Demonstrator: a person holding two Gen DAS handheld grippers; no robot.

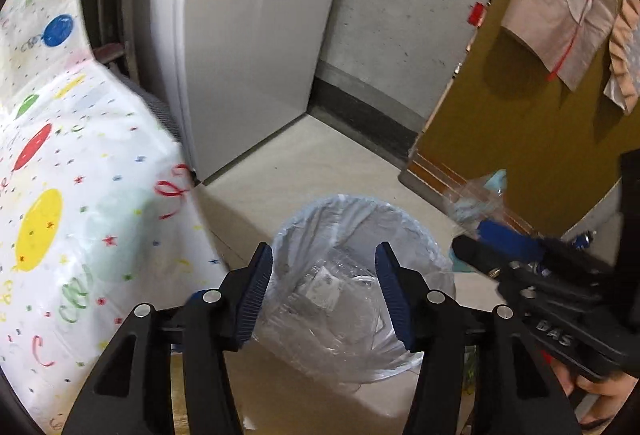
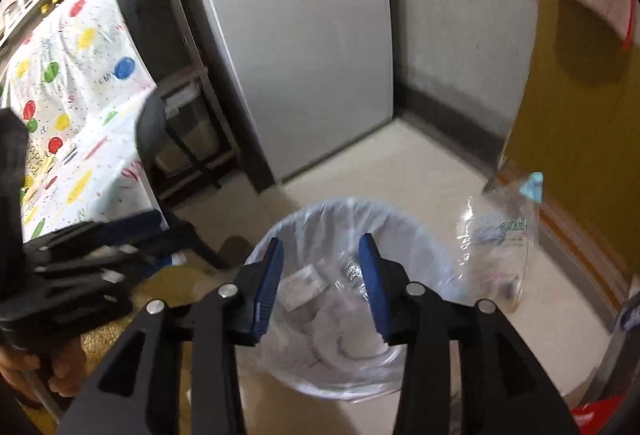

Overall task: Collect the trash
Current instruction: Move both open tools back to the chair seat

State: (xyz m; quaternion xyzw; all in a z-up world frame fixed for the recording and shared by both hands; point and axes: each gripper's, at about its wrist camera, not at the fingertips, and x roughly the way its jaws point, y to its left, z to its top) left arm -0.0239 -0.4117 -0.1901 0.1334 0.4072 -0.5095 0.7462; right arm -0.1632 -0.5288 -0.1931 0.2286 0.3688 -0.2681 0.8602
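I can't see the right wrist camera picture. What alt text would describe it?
An open, empty right gripper hangs above a bin lined with a clear bag, with scraps of trash inside. A clear plastic bag is in the air right of the bin, the left gripper enters at left, and a white fridge stands behind.

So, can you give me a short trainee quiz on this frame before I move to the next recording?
1. True or false: the trash bin already holds some litter.
2. What is printed on the tablecloth? A) coloured balloons B) plain stripes C) nothing, it is bare white
3. Fill in: above the bin, the left gripper and the right gripper both have their jaws ____, with nothing between them.

Key: 1 true; 2 A; 3 open.
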